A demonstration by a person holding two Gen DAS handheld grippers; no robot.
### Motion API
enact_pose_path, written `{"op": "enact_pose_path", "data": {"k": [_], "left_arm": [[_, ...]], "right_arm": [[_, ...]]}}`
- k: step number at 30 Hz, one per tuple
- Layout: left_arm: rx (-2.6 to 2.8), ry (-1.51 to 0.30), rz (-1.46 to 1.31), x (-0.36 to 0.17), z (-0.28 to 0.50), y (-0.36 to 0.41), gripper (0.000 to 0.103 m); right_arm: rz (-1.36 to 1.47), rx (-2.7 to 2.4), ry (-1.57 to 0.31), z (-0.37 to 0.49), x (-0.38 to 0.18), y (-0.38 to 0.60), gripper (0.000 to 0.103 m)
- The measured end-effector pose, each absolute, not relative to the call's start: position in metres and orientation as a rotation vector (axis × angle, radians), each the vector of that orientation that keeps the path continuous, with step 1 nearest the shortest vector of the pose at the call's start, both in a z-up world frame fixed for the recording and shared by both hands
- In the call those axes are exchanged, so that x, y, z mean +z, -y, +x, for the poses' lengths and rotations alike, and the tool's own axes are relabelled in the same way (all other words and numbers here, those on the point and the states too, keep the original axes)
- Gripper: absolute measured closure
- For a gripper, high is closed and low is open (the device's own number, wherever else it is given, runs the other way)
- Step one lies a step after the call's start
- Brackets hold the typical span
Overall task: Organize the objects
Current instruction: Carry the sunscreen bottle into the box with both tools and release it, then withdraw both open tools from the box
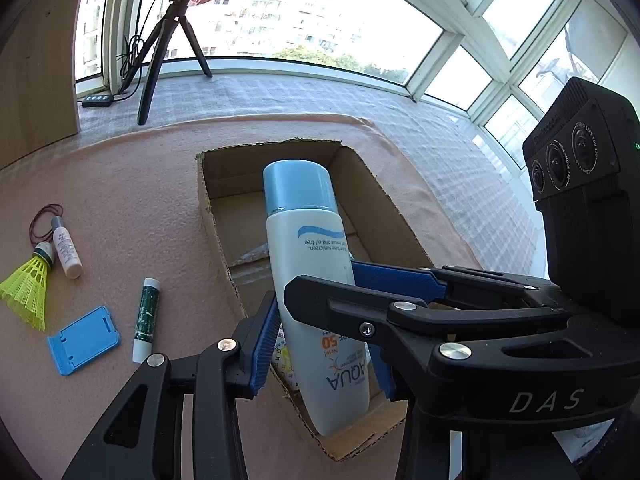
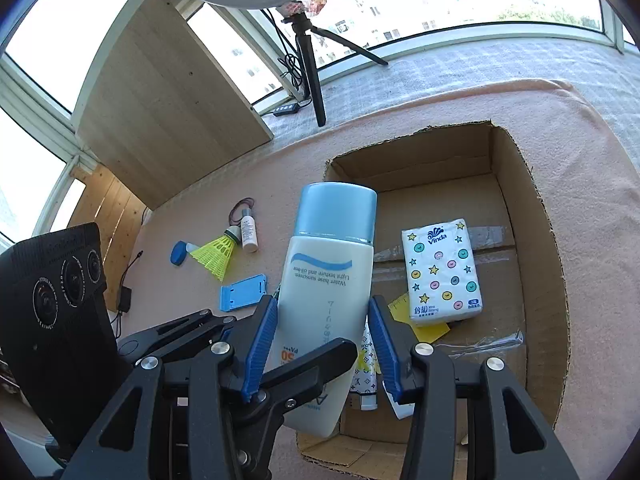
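Note:
A white sunscreen bottle (image 1: 308, 248) (image 2: 328, 276) with a light-blue cap hangs tilted over an open cardboard box (image 1: 208, 208) (image 2: 552, 280), cap pointing away from both cameras. My left gripper (image 1: 324, 360) is shut on its lower body, blue pads on either side. My right gripper (image 2: 322, 344) is shut on the same bottle, pads pressing both flanks. In each wrist view the other gripper's black finger crosses in front of the bottle. In the box lie a Vinda tissue pack (image 2: 440, 272), a yellow ruler (image 2: 432, 330) and a patterned tube (image 2: 366, 376).
On the pink cloth left of the box lie a yellow shuttlecock (image 1: 28, 284) (image 2: 214, 254), a small white bottle (image 1: 66, 252), a rubber band (image 1: 42, 224), a green stick (image 1: 146, 316), a blue stand (image 1: 82, 340) (image 2: 244, 292) and a blue cap (image 2: 180, 252). A tripod (image 1: 160, 52) stands by the window.

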State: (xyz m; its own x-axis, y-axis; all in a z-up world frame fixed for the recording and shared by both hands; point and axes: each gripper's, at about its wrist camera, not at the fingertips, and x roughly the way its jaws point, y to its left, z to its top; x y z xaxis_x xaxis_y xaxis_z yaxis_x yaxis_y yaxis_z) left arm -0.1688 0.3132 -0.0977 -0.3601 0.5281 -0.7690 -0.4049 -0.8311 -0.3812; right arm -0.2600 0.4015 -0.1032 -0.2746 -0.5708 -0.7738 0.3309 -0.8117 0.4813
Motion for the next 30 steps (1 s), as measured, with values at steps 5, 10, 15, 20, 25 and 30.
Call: {"op": "enact_pose_path", "data": {"k": [5, 10, 15, 20, 25, 30], "left_arm": [[2.221, 0.119, -1.297, -0.095, -0.164, -0.314, 0.029], [2.222, 0.112, -1.304, -0.095, -0.161, -0.309, 0.029], [2.227, 0.127, -1.304, -0.095, -0.159, -0.299, 0.029], [2.241, 0.139, -1.3, -0.093, -0.152, -0.281, 0.029], [2.282, 0.156, -1.303, -0.088, -0.146, -0.251, 0.029], [2.334, 0.181, -1.308, -0.084, -0.143, -0.211, 0.029]], "right_arm": [[1.402, -2.196, 0.241, -0.26, -0.099, -0.404, 0.041], [1.391, -2.251, 0.244, -0.259, -0.096, -0.412, 0.036], [1.394, -2.268, 0.262, -0.255, -0.095, -0.413, 0.036], [1.386, -2.279, 0.265, -0.247, -0.092, -0.411, 0.036], [1.384, -2.284, 0.259, -0.239, -0.09, -0.404, 0.036], [1.363, -2.294, 0.23, -0.23, -0.087, -0.388, 0.036]]}}
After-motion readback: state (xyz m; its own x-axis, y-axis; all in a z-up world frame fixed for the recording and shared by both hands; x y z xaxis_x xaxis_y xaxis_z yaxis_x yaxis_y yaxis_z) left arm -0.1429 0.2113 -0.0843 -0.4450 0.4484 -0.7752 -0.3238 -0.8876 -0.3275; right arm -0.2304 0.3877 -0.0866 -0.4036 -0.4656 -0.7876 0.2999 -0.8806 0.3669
